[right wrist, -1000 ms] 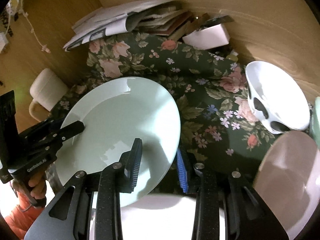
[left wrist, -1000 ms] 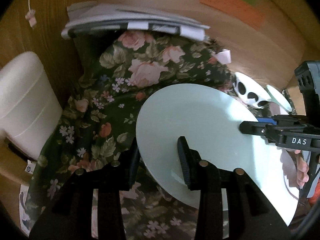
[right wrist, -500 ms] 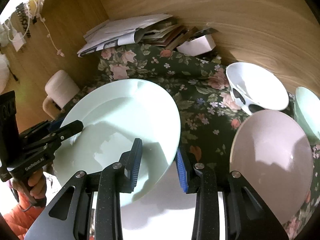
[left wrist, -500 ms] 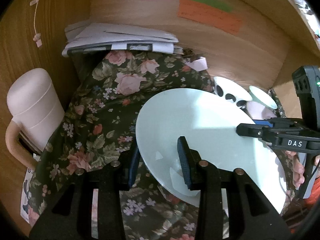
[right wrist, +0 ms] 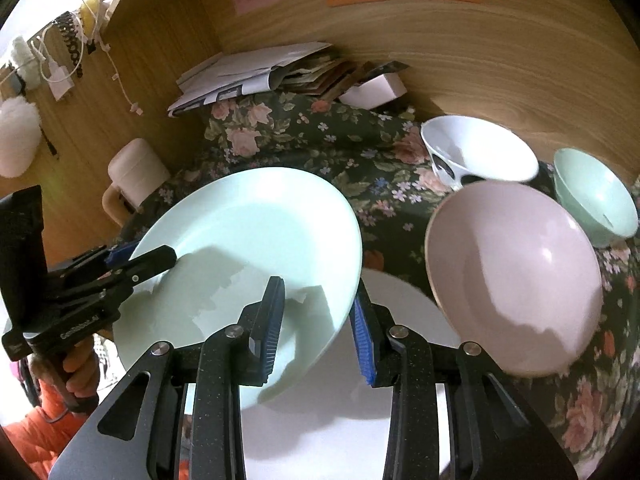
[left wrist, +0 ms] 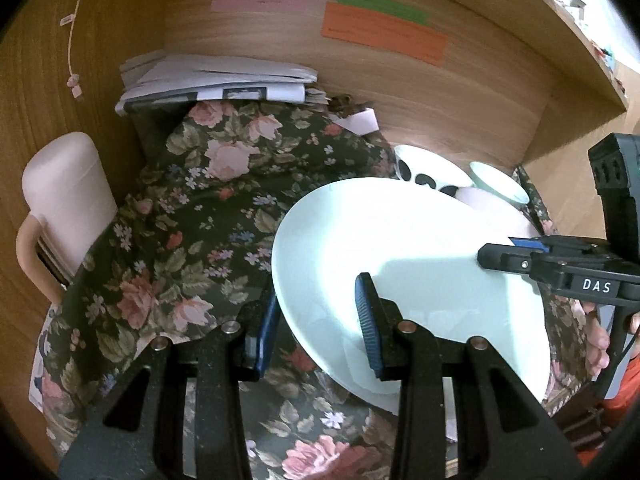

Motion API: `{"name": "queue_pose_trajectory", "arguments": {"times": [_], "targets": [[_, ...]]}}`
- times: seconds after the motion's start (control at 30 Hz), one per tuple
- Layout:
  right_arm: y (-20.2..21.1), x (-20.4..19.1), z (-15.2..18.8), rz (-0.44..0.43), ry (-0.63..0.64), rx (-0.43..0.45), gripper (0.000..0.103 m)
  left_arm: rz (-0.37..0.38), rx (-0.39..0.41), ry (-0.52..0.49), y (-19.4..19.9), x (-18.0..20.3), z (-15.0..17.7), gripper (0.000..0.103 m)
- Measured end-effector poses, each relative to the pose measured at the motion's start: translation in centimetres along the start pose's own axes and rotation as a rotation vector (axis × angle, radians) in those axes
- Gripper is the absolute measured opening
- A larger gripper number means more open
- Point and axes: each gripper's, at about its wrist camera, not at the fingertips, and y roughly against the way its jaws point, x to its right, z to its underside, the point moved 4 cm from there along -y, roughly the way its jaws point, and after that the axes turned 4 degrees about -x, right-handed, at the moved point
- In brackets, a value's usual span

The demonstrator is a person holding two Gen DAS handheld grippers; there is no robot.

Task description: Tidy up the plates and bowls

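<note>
A pale green plate [left wrist: 404, 256] [right wrist: 248, 248] is held above the floral cloth by both grippers. My left gripper [left wrist: 316, 320] is shut on its left rim; it also shows in the right wrist view [right wrist: 160, 258]. My right gripper [right wrist: 318, 316] is shut on its right rim; it also shows in the left wrist view [left wrist: 496, 254]. A white plate [right wrist: 400, 312] lies under it. A pink bowl [right wrist: 516, 276], a white bowl with black spots [right wrist: 480, 152] and a small green bowl [right wrist: 596, 196] stand to the right.
A floral cloth [left wrist: 192, 216] covers the desk. A stack of papers [left wrist: 216, 80] lies at the back wall. A pink mug [left wrist: 64, 200] stands at the left. Wooden walls close in the back and left.
Both grippers have lifted the green plate and pulled back from the wall. The white plate under it and the bowls at the right have come into fuller view.
</note>
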Motion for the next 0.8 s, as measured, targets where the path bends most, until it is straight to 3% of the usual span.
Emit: {"name": "queue_pose_trajectory", "arguments": {"times": [0.8], "targets": [[0.8,2.9,5.9,0.013,-0.14,-0.016,0.03,0.075,-0.087,-0.028,-2.1,3.7,4.3,0.037]]}}
